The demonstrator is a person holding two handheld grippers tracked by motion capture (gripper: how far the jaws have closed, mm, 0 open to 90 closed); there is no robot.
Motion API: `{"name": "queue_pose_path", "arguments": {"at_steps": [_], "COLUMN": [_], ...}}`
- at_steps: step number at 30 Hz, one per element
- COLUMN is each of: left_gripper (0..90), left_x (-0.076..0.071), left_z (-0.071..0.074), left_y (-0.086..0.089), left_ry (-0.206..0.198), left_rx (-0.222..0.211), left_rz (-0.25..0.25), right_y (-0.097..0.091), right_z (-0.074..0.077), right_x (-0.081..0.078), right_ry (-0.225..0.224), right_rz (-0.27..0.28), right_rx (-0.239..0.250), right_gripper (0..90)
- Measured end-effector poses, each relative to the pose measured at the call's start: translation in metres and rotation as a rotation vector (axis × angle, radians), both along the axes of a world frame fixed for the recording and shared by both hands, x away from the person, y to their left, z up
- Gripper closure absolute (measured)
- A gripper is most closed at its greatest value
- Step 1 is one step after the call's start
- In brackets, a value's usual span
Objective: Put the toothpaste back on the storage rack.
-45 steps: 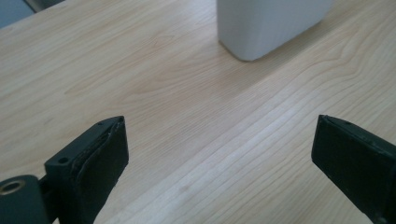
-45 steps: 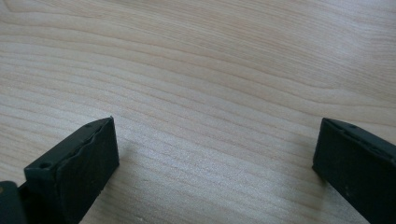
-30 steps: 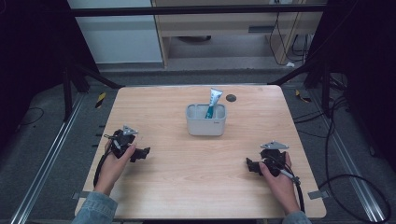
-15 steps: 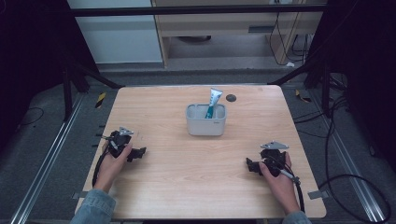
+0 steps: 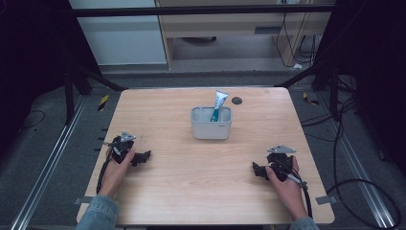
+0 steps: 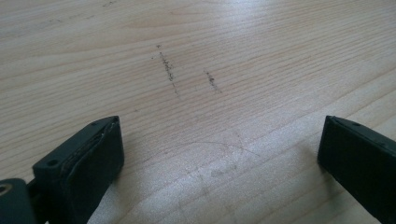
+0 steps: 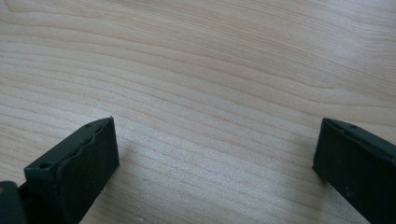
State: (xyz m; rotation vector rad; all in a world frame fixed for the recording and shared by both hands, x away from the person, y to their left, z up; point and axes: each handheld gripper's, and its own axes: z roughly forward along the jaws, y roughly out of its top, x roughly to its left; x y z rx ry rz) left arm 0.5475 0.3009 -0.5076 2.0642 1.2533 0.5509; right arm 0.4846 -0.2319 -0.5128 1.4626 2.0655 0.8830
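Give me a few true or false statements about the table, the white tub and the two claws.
1. The left claw grips the tube. False: its jaws stand open over bare table.
2. The tube stands in the white tub. True.
3. The right claw is open. True.
4. The tub lies tipped on its side. False: it sits upright.
5. A small dark disc lies behind the tub. True.

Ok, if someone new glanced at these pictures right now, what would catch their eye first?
Probably the white tub at the middle of the wooden table, with a toothpaste tube sticking up out of it. Next, the two hands resting near the front edge, each with an open, empty claw: left claw and right claw, both well short of the tub.
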Motion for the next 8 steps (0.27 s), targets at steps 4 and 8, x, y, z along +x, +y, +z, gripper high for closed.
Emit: {"name": "queue_pose_path", "arguments": {"at_steps": [4,8], "left_gripper": [0.0,0.0], "left_x": [-0.0008,-0.0012], "left_z": [0.0001,0.0001], "left_y": [0.0007,0.0002], "left_ry": [0.004,0.004], "left_rx": [0.001,0.0], "left_rz": [0.0,0.011], "right_y": [0.0,0.0], "right_z": [0.0,0.0], "right_x": [0.0,0.0], "right_ry": [0.0,0.0], "right_rz": [0.0,0.0], "right_rx": [0.0,0.0], "right_gripper": [0.4,0.4]}}
